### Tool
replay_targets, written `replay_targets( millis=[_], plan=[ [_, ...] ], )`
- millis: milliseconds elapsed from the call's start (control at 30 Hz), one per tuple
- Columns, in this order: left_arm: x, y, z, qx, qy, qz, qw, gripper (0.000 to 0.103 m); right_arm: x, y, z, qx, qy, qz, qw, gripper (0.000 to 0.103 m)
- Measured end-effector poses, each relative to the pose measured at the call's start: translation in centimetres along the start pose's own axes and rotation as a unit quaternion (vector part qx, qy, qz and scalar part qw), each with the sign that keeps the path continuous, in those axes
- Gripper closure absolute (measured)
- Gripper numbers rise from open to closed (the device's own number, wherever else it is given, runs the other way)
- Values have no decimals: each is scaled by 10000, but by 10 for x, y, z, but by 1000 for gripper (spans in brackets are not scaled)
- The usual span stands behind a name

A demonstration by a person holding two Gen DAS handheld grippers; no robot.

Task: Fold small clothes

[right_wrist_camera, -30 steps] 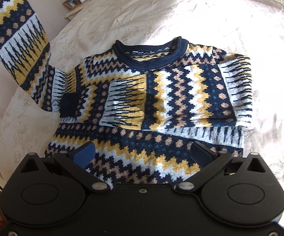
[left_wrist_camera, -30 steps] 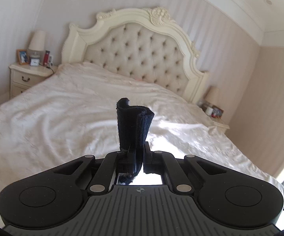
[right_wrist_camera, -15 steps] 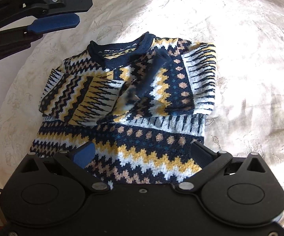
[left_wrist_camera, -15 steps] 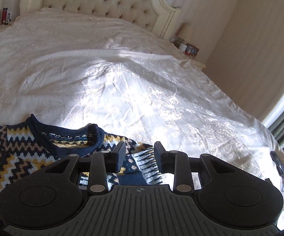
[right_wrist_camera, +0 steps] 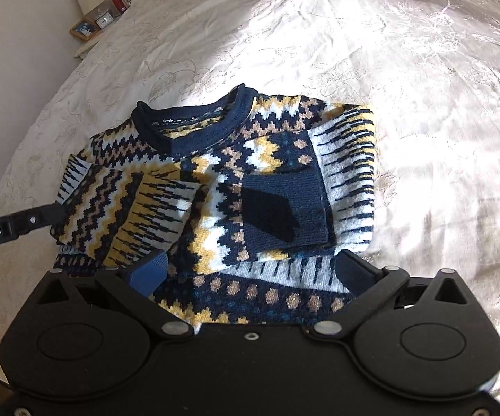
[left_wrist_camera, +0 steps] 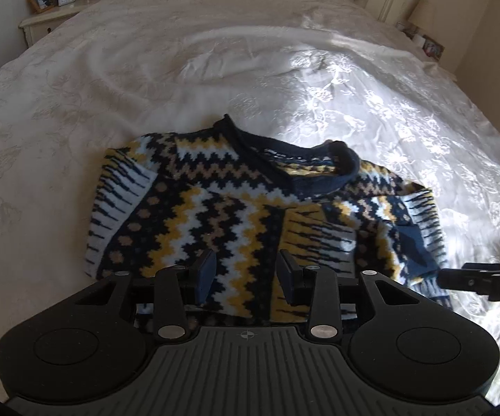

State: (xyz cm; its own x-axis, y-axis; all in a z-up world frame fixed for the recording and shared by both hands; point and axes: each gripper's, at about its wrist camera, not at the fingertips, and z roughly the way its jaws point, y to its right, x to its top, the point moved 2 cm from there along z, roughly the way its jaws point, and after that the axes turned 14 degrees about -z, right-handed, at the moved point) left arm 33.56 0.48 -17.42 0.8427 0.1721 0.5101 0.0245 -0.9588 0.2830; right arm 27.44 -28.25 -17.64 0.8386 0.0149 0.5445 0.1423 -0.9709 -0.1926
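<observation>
The navy, yellow and white zigzag-knit sweater [right_wrist_camera: 222,187] lies flat on the cream embroidered bedspread [right_wrist_camera: 405,69], both sleeves folded across its chest. My left gripper [left_wrist_camera: 246,275] hovers above it, half-spread and empty; my right gripper [right_wrist_camera: 250,270] gapes wide over the hem.

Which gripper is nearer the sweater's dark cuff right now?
Right. The right gripper hangs open just below the cuff; the left gripper, also open, is off at the sweater's other side.
</observation>
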Motion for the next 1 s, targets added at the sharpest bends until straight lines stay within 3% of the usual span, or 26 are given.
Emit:
replay_targets(
  millis=[167, 333, 467, 667, 733, 833, 1000],
  plan=[
    [9, -33, 14, 313, -123, -94, 9994, 66, 12, 8, 12, -91, 18, 12, 10000, 1],
    [19, -43, 38, 422, -249, -1, 9988, 66, 21, 18, 20, -91, 23, 70, 9999, 1],
    [21, -56, 60, 546, -463, -212, 9972, 66, 25, 25, 28, -47, -34, 97, 9999, 1],
    [18, -63, 72, 532, -630, -267, 9962, 65, 29, 33, 47, 180, -188, 83, 9996, 2],
    [19, -63, 73, 516, -643, -300, 9961, 65, 28, 36, 54, 280, -238, 119, 9993, 9],
    [20, -65, 75, 453, -645, -431, 9960, 64, 28, 36, 62, 365, -338, 125, 9987, 11],
    [20, -68, 76, 381, -643, -476, 9961, 62, 28, 35, 72, 275, -541, 103, 9981, 11]
  ],
)
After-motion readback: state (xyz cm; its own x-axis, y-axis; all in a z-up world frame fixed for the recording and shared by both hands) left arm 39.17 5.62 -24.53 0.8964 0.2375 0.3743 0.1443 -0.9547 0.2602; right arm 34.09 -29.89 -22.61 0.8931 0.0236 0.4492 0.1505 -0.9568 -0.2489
